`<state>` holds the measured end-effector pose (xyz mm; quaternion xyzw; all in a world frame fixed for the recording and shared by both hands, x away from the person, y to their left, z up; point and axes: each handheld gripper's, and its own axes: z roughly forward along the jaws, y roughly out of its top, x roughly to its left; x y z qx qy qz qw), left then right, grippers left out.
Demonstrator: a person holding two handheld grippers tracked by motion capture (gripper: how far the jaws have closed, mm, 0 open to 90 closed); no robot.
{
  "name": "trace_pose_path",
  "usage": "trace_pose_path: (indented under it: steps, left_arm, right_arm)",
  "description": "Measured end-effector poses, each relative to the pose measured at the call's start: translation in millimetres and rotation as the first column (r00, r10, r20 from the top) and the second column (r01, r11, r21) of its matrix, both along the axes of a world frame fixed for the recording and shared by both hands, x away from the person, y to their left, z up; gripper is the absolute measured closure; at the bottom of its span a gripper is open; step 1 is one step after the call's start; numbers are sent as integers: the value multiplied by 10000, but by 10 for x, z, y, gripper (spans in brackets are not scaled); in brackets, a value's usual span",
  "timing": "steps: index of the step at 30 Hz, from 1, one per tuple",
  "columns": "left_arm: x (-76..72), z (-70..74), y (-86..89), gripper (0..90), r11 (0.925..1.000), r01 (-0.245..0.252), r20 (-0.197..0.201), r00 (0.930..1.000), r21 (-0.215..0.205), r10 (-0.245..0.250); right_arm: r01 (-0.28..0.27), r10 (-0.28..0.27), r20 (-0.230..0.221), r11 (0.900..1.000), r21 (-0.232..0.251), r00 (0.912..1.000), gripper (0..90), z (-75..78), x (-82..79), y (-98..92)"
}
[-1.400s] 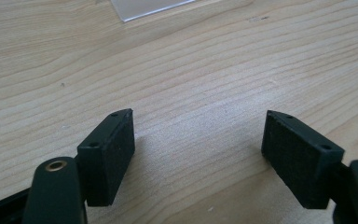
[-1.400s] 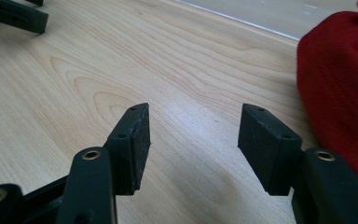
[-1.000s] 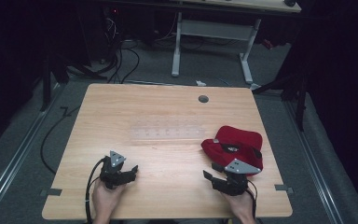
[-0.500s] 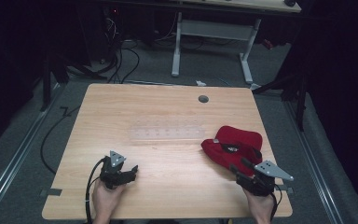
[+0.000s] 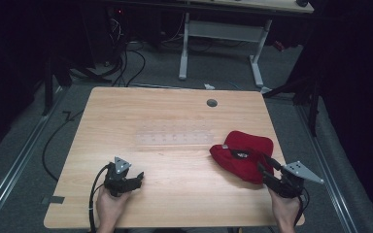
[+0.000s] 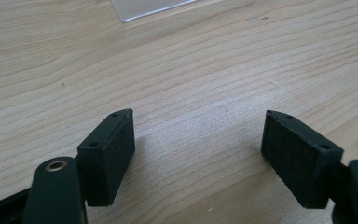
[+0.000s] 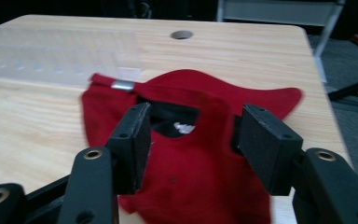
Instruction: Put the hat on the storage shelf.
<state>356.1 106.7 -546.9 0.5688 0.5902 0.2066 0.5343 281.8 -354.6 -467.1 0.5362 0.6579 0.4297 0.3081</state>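
Note:
A red cap [image 5: 244, 154] lies on the right side of the wooden table [image 5: 165, 111], its back opening and strap turned toward me. In the right gripper view the cap [image 7: 200, 154] sits just beyond the jaws, and a silver buckle [image 7: 122, 85] shows on its strap. My right gripper [image 5: 268, 171] stands open at the cap's near right edge, nothing between its fingers [image 7: 133, 140]. My left gripper [image 5: 135, 180] rests open low over bare wood at the front left, with its pads [image 6: 108, 156] wide apart.
A clear plastic sheet [image 5: 175, 138] lies flat across the table's middle; its corner [image 6: 149, 7] shows in the left gripper view. A round cable hole [image 5: 211, 103] sits near the far edge. Behind the table stand a white desk frame [image 5: 221, 34] and floor cables [image 5: 126, 63].
My right gripper has swung from in front of the cap out to its right side near the table's right edge. The left gripper has stayed put.

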Motion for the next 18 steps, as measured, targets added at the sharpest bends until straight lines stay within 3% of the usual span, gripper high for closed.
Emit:
trace_pose_path:
  steps: [5,18]
  left_arm:
    - [0,0,-1,260,10000,-5,2,10000,-6,5]
    - [0,0,0,260,10000,-3,1,10000,2,3]
  right_arm:
    - [486,-486,-48,9988,63,9988,404,5,72,-120]
    - [935,-873,-1154,9944,493,9895,321,-184,374,-223]
